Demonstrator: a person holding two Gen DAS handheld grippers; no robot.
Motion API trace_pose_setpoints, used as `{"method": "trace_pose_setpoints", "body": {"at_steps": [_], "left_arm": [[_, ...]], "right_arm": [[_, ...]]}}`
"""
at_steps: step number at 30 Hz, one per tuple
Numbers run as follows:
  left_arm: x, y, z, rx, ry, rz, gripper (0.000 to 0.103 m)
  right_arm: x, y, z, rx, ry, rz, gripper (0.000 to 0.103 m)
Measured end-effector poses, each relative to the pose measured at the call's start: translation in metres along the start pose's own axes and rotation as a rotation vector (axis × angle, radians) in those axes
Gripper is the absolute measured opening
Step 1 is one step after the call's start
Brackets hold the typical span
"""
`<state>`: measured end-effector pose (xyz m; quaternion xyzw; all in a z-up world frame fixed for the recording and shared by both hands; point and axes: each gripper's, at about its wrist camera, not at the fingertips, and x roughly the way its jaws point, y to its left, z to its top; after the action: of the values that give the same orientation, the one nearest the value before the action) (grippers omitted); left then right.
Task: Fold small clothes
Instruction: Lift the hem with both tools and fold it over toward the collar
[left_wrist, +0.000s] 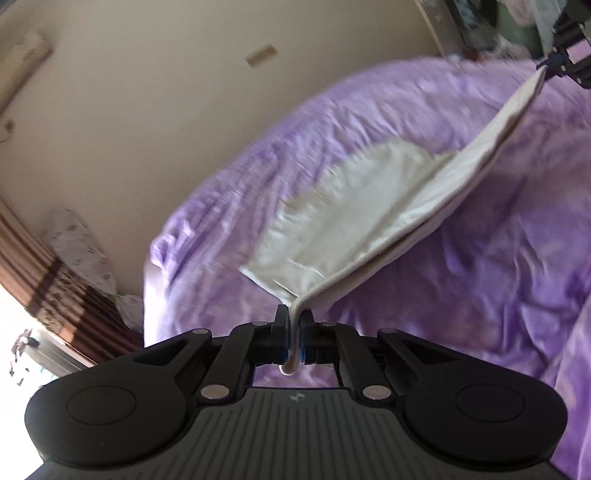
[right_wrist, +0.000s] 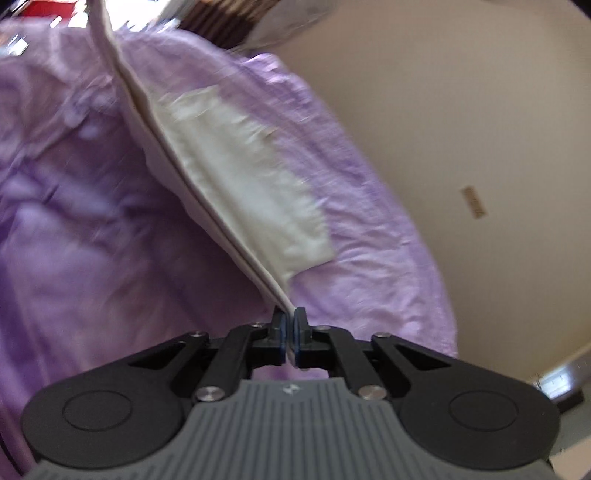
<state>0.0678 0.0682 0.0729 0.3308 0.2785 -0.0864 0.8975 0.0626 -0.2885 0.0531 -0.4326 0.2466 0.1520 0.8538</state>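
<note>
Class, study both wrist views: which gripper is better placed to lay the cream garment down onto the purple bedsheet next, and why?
Neither clearly. The left gripper and right gripper each clamp one end of the cream garment, stretched between them above the purple bedsheet. Lowering likely needs both together.

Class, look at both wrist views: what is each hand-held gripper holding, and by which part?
Both hold one cream garment. The left hand-held gripper and the right hand-held gripper each pinch an end of its folded edge, stretched between them above the purple bedsheet.
</note>
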Motion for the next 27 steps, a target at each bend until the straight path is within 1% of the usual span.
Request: {"method": "trace_pose_setpoints", "body": {"at_steps": [2,5,9,12,14,16,19,22,27], "left_arm": [[-0.011,0.005,0.006,-0.004,-0.028,0.016,0.005],[-0.027,0.014,0.013,0.003,-0.055,0.019,0.005],[-0.053,0.026,0.021,0.008,-0.084,0.034,0.005],[-0.07,0.037,0.02,-0.007,-0.106,0.012,0.005],[-0.075,0.04,0.019,-0.021,-0.103,0.009,0.005],[-0.071,0.039,0.017,-0.02,-0.088,0.013,0.005],[-0.057,0.031,0.017,-0.007,-0.074,0.023,0.005],[-0.042,0.028,0.02,0.006,-0.073,0.047,0.005],[-0.003,0.042,0.038,-0.004,-0.083,0.083,0.005]], "right_arm": [[-0.008,-0.008,0.008,0.033,-0.024,-0.039,0.0],[-0.024,-0.016,0.018,0.061,-0.041,-0.08,0.0],[-0.05,-0.026,0.027,0.073,-0.069,-0.111,0.0],[-0.076,-0.028,0.031,0.079,-0.093,-0.127,0.0],[-0.094,-0.026,0.033,0.06,-0.104,-0.14,0.0],[-0.108,-0.023,0.032,0.055,-0.111,-0.135,0.0],[-0.102,-0.021,0.031,0.059,-0.097,-0.106,0.0],[-0.086,-0.021,0.032,0.046,-0.086,-0.115,0.0],[-0.048,-0.038,0.04,0.076,-0.072,-0.111,0.0]]}}
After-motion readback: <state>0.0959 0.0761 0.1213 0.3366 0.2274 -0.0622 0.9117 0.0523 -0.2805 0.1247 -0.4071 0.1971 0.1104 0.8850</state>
